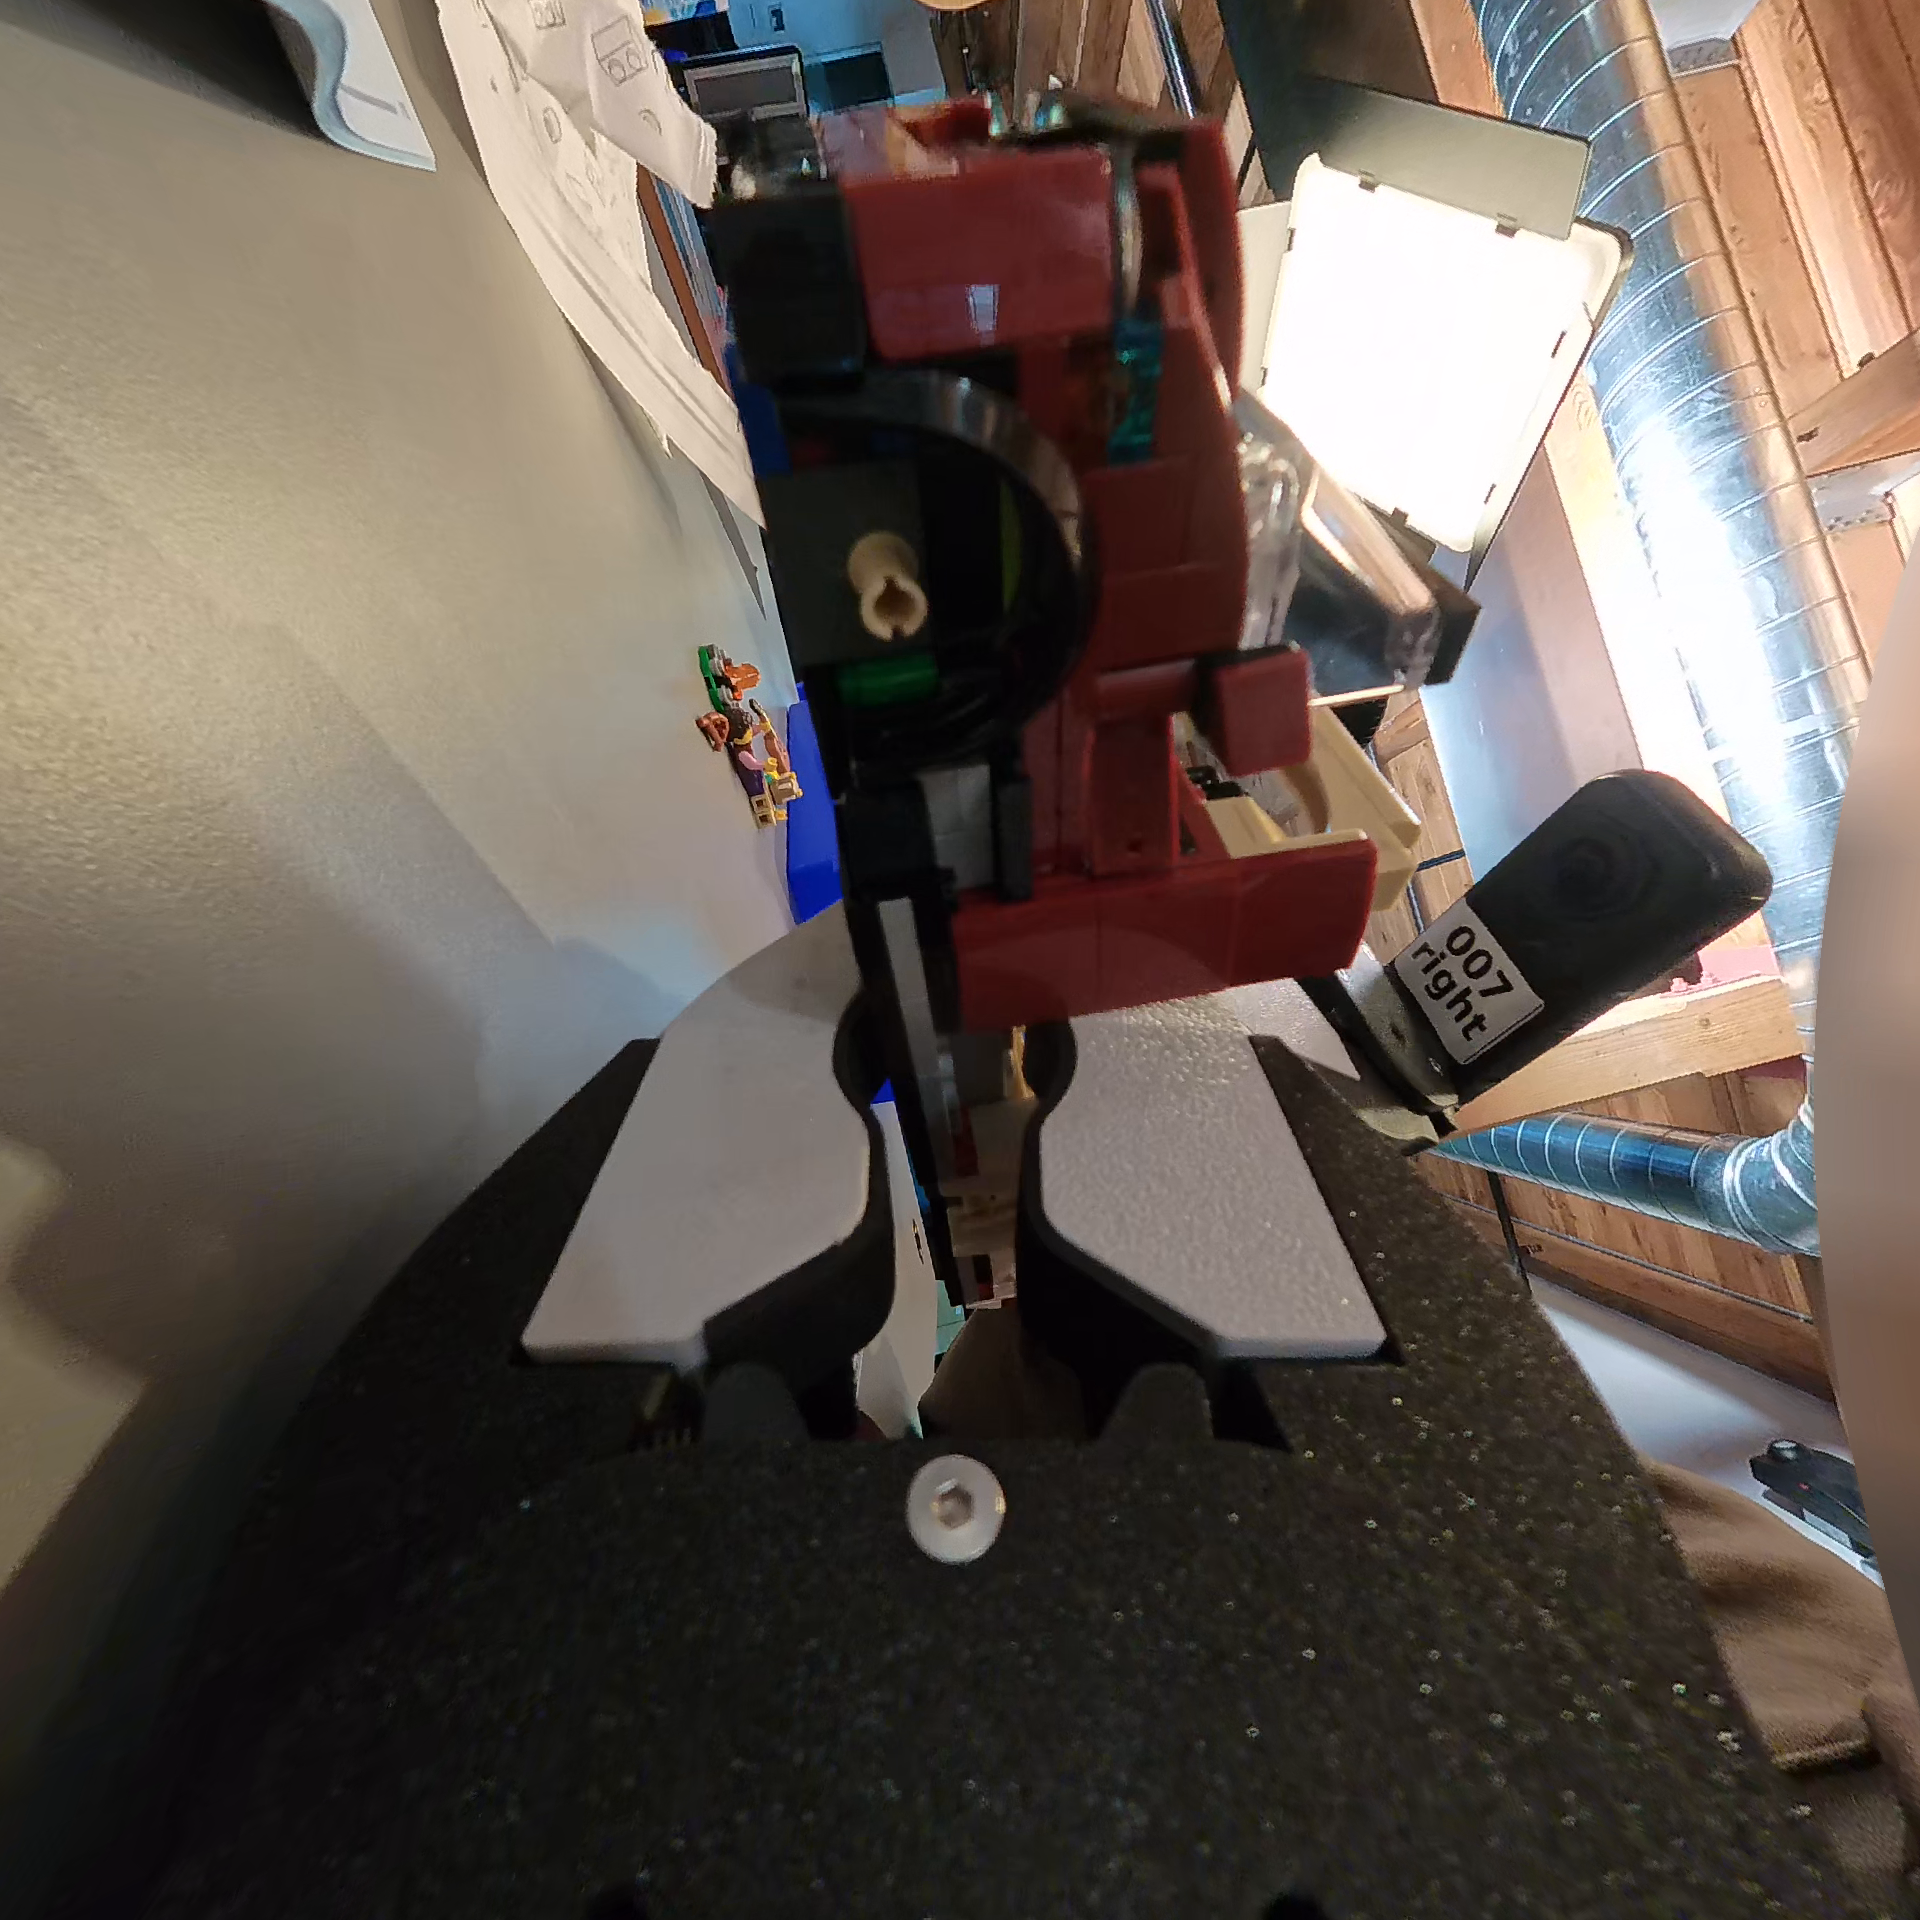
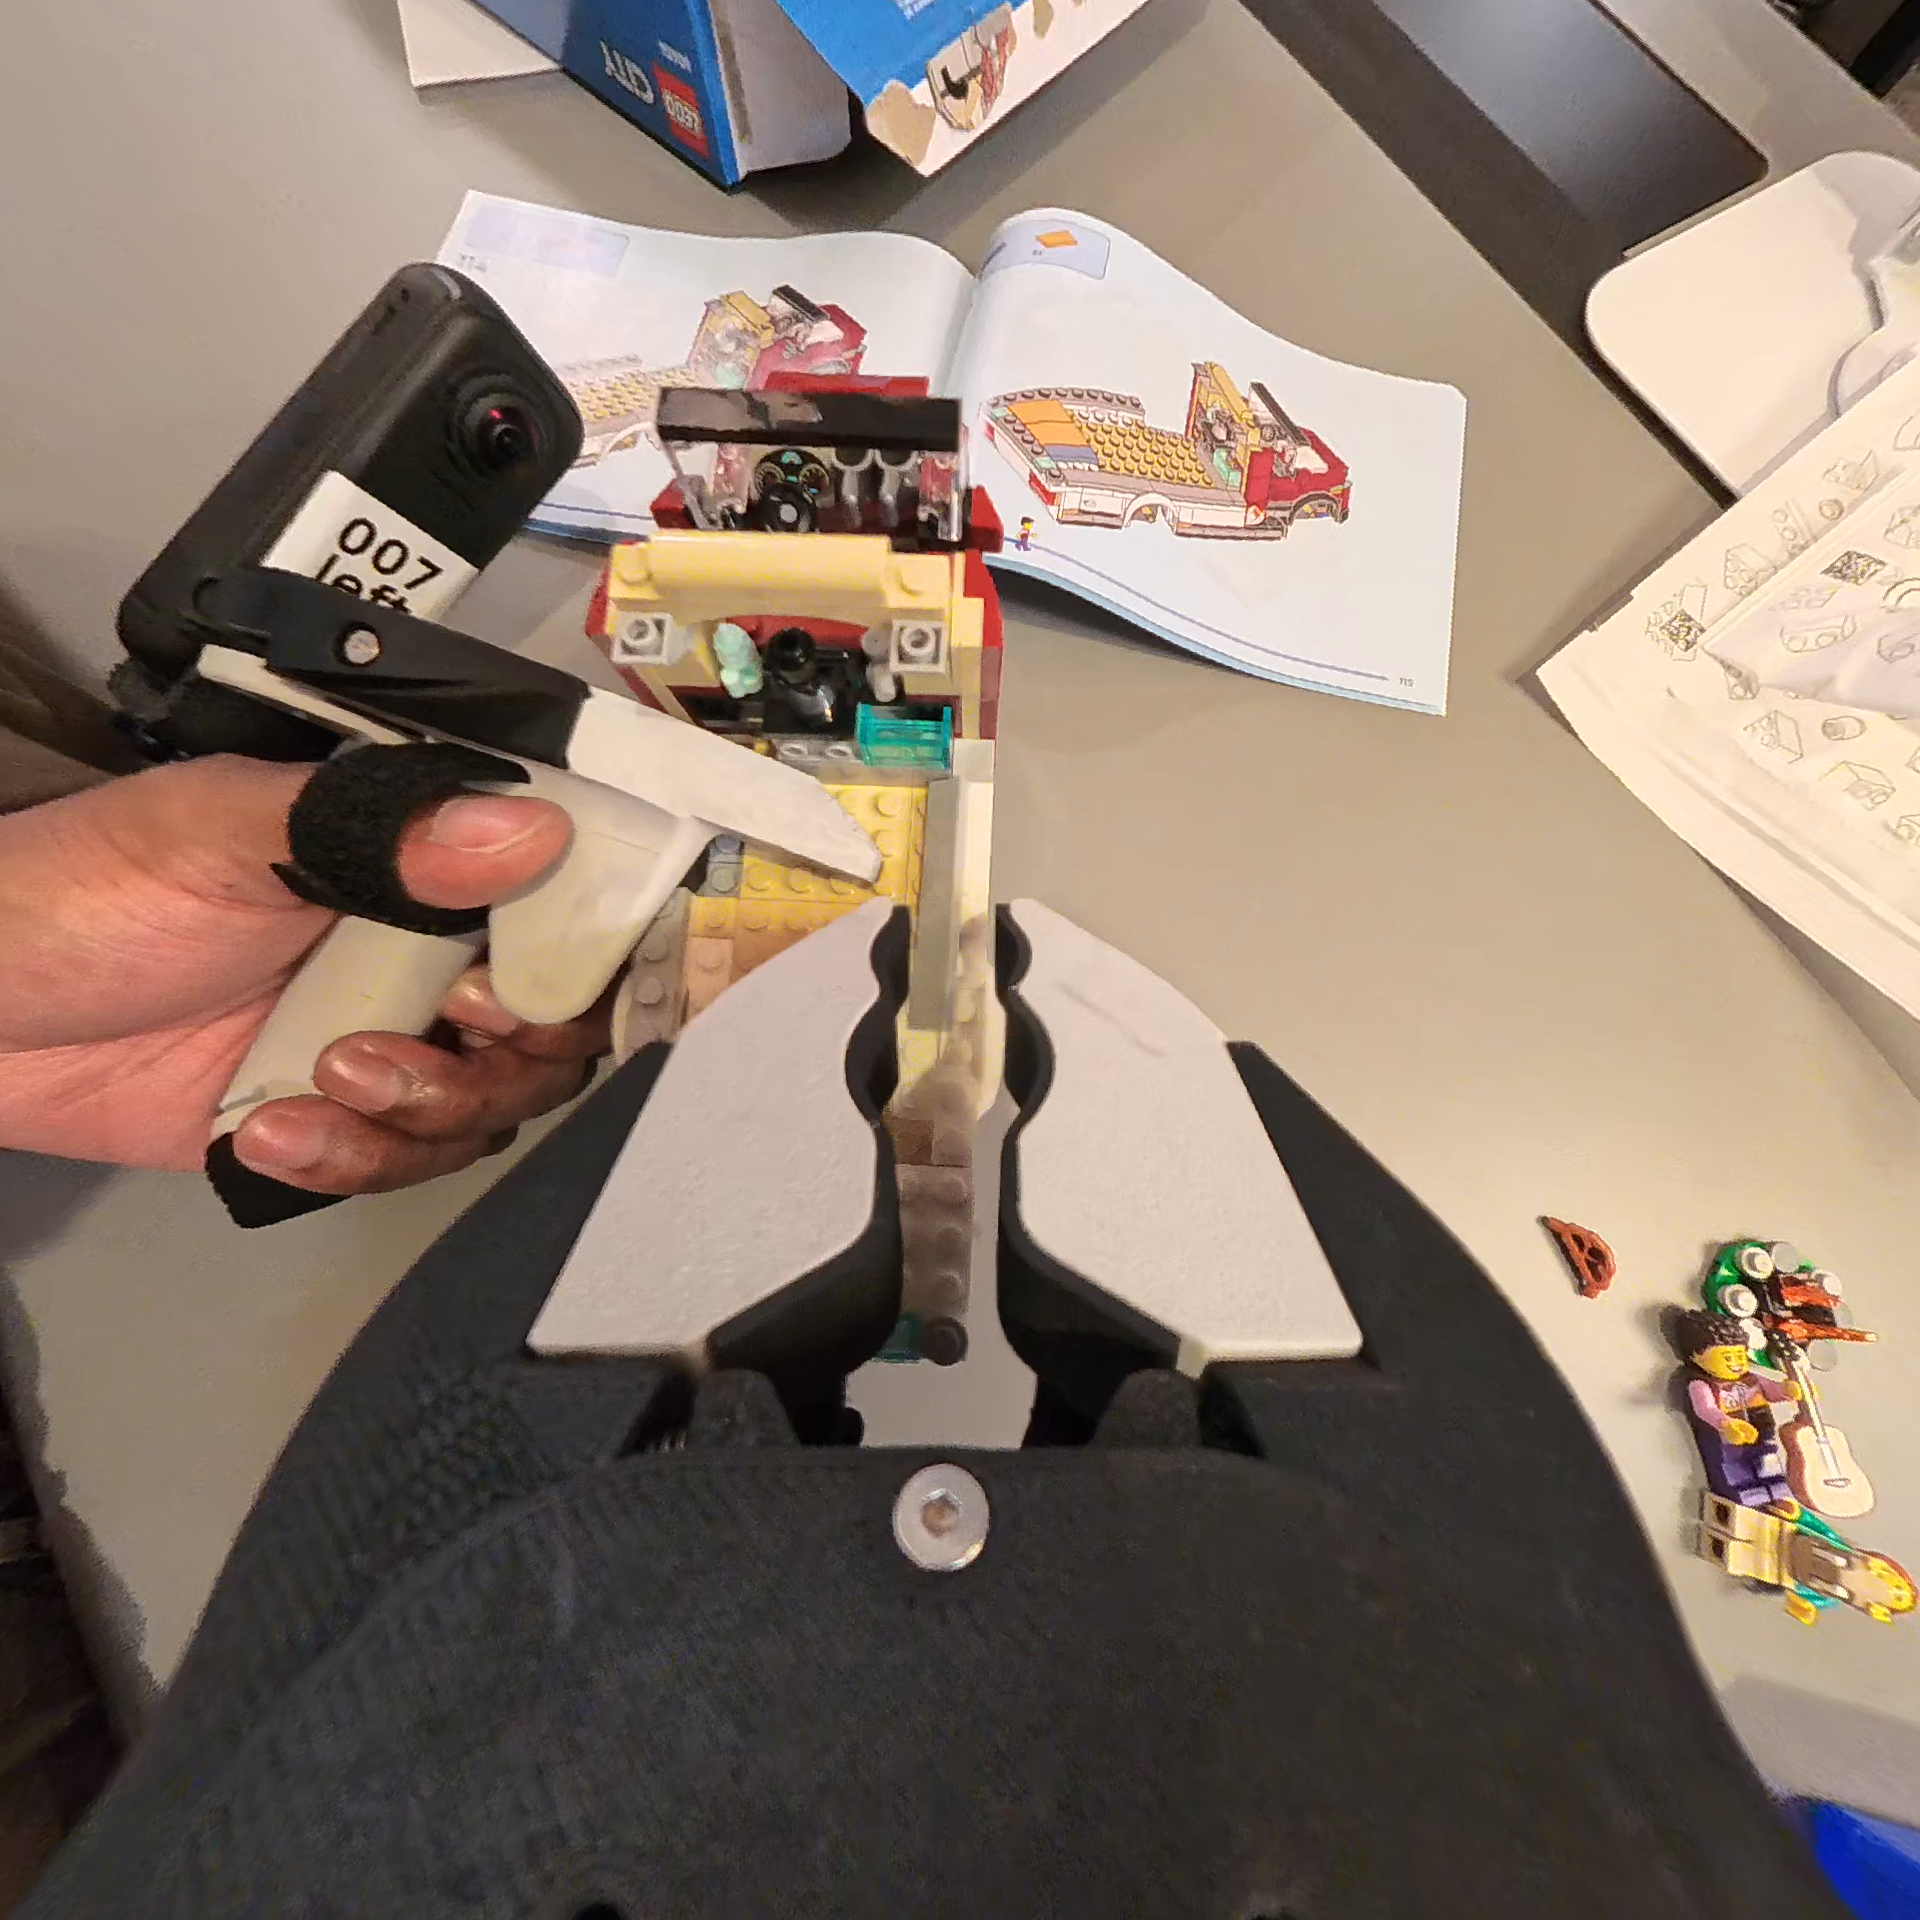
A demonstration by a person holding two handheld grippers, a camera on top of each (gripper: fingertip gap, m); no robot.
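**Both grippers at the brick-built truck**

Your left gripper (image 1: 951, 1049) is closed partway on the lower edge of the dark red brick-built truck (image 1: 1049, 520); both pads press its black and grey side wall, and the model stands tilted, clear of the counter (image 2: 1299, 883).

Your right gripper (image 2: 948, 966) stands narrowly open astride the truck's near right wall, a grey and cream strip (image 2: 940, 914). Whether its pads press that strip, I cannot tell.

Your left hand (image 2: 208, 935) grips the handle at the left side of the truck.

On the counter: an open instruction booklet (image 2: 1195, 520) beyond the truck, a blue box (image 2: 665, 83) at the far edge, loose printed sheets (image 2: 1766, 675) to the right, and a minifigure with small parts (image 2: 1756, 1434) near right.
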